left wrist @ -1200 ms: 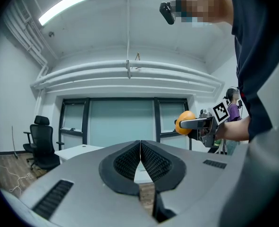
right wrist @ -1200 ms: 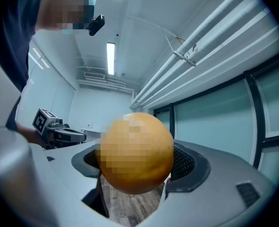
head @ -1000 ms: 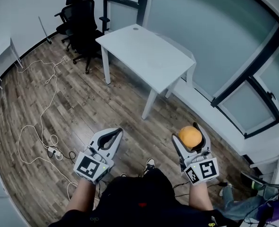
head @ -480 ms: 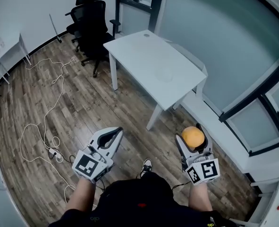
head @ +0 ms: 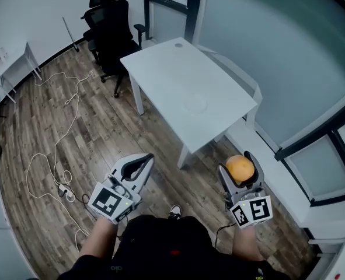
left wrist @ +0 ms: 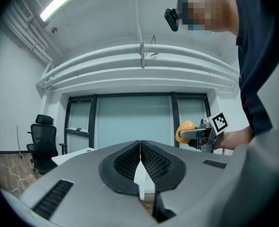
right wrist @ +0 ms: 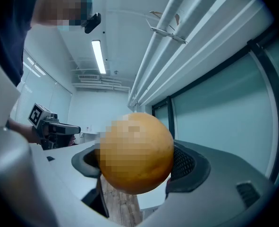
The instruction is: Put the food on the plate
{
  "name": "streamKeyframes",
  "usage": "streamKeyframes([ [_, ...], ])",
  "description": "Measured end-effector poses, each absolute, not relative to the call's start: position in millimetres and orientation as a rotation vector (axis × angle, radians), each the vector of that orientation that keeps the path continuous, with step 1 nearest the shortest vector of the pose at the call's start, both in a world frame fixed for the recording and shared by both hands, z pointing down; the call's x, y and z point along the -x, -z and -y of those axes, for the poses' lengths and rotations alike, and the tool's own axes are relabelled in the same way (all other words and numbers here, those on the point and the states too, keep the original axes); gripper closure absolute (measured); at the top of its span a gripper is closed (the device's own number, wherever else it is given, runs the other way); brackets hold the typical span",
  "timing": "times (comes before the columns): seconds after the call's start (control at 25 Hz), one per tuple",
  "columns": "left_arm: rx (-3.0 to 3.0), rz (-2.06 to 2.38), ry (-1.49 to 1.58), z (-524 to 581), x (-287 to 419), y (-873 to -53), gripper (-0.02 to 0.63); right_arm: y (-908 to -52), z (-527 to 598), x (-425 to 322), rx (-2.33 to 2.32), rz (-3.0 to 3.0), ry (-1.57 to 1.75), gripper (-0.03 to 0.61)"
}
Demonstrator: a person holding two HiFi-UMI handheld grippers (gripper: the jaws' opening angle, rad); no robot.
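Holding an orange (right wrist: 135, 152) in our right claw (head: 239, 164), we have the first part of the job in hand. The jaws are closed on the fruit from both sides, and it sits high between them, clear of any surface. Our left claw (left wrist: 140, 151) carries nothing. Its jaws are pressed together tip to tip, and it is held level with the right one, the two well apart. Under both lies the wooden floor (head: 102, 127), with a white cable (head: 54, 150) looping away to our left.

Ahead stands the white counter (head: 178, 69), near us but not yet under either claw. On its top we make out what we take for the plate (head: 194, 104), a faint round outline, white on white and too pale for us to be sure of. Nothing else shows on that top. Beyond it are black chairs (head: 109, 22) and a glass wall (head: 265, 51).

As we judge it, the pick-up is done and the delivery is not. The orange is in the air, well apart from the plate. We have to bring the right claw over that round mark, lower it until the fruit rests, and then part the jaws. No other food shows in any view, so we cannot tell whether more is to follow.
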State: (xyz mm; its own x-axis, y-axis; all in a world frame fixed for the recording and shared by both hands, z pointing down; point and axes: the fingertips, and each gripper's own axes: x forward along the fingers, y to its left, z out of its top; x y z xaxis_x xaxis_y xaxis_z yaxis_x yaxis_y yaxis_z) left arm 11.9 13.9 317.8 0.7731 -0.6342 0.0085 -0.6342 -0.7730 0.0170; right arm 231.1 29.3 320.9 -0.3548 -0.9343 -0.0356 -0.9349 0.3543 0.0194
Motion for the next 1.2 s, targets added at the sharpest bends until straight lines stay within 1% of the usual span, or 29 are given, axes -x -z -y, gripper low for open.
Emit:
streamKeyframes([
  [0.2, -2.944, 1.048, -0.101, 20.8, -50.6, -328.4, 0.591, -338.0, 10.6, -274.0, 1.748, -2.551, 0.028, 0.196],
  [0.48, -2.914, 1.007, -0.159, 70.8, -69.5, -348.4, 0.591, -362.4, 58.9, -291.5, 1.752, -2.551, 0.115, 0.196],
  [0.76, -2.914, 0.919, -0.091, 157.9, -74.0, -350.7, 0.591, -370.1, 131.6, -285.9, 1.808, -2.572, 0.132, 0.196],
  [1.0, -2.876, 0.877, -0.072, 251.6, -47.8, -364.1, 0.591, -374.9, 218.3, -250.1, 1.850, -2.615, 0.148, 0.196],
  [1.2, -2.820, 0.797, -0.070, 318.9, -33.3, -388.2, 0.591, -406.8, 295.2, -226.9, 1.947, -2.675, 0.236, 0.196],
])
